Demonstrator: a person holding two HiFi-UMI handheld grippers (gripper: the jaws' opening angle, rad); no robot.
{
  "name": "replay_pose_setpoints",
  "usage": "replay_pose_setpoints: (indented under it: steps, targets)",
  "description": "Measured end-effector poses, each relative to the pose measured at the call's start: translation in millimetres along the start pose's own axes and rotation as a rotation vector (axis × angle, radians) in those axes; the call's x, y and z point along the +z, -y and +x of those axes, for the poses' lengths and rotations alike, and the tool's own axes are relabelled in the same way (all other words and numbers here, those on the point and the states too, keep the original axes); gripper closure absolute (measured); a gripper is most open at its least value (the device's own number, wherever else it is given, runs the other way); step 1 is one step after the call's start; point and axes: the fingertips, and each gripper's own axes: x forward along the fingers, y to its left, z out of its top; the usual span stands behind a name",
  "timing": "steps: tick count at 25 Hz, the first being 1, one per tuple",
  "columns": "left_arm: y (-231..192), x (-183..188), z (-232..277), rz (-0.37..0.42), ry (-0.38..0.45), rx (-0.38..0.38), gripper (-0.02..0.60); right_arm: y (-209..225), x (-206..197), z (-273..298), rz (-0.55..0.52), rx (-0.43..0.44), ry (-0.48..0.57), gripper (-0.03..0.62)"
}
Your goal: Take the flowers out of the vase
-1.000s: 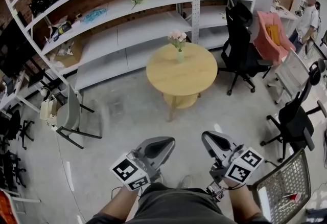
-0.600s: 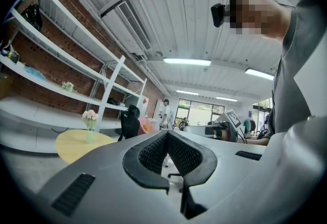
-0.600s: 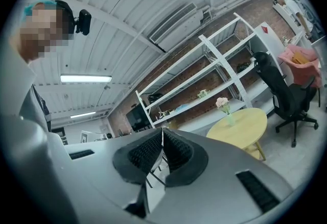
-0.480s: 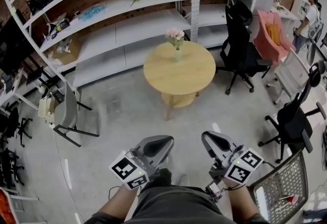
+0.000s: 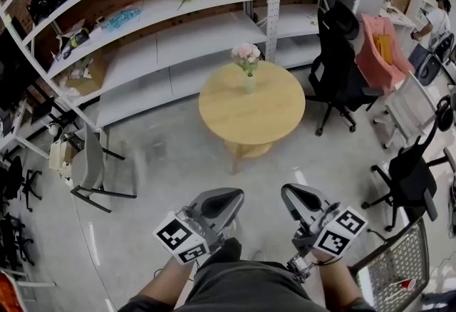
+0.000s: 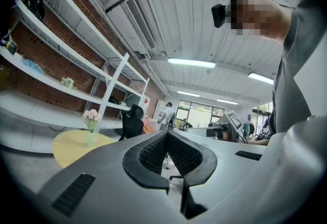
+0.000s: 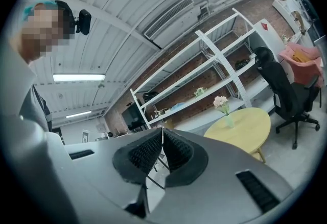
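A small pale green vase (image 5: pixel 250 83) with pink flowers (image 5: pixel 246 53) stands near the far edge of a round yellow table (image 5: pixel 263 115) across the room. My left gripper (image 5: pixel 229 194) and right gripper (image 5: pixel 291 191) are held close in front of my body, well short of the table. In the left gripper view the left gripper (image 6: pixel 166 134) is shut with nothing in it, and the flowers (image 6: pixel 91 115) show small at the left. The right gripper (image 7: pixel 162 130) is likewise shut and empty in its own view, with the flowers (image 7: pixel 220 101) to its right.
White shelving (image 5: pixel 178 33) lines the brick wall behind the table. Black office chairs (image 5: pixel 340 61) (image 5: pixel 410 168) stand at the right, a grey chair (image 5: pixel 91 168) at the left, and a mesh chair (image 5: pixel 392 268) beside my right hand. A person (image 5: pixel 431 18) is at the far right.
In the head view the room has slid past a little and the table sits slightly lower and larger. Both grippers keep their place before my body, still shut. The person at far right moved.
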Motion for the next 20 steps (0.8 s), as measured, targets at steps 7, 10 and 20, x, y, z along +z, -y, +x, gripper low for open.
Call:
replay_pose_setpoints:
  steps: [7,10,20]
  targets:
    - [-72.2,10.5,15.1,-0.019,-0.013,-0.015,0.571,31.1,7.4,65.4,0.011,-0.019,-0.015,0.577]
    - [-101.5,14.5,19.2,-0.025,-0.018,-0.026,0.571,42.1,9.5,92.4,0.017,-0.030,-0.017,0.577]
    - [-186.5,36.7,27.7,-0.020,-0.036,-0.086,0.571,64.4,21.9,171.7,0.019,-0.078,-0.001,0.577]
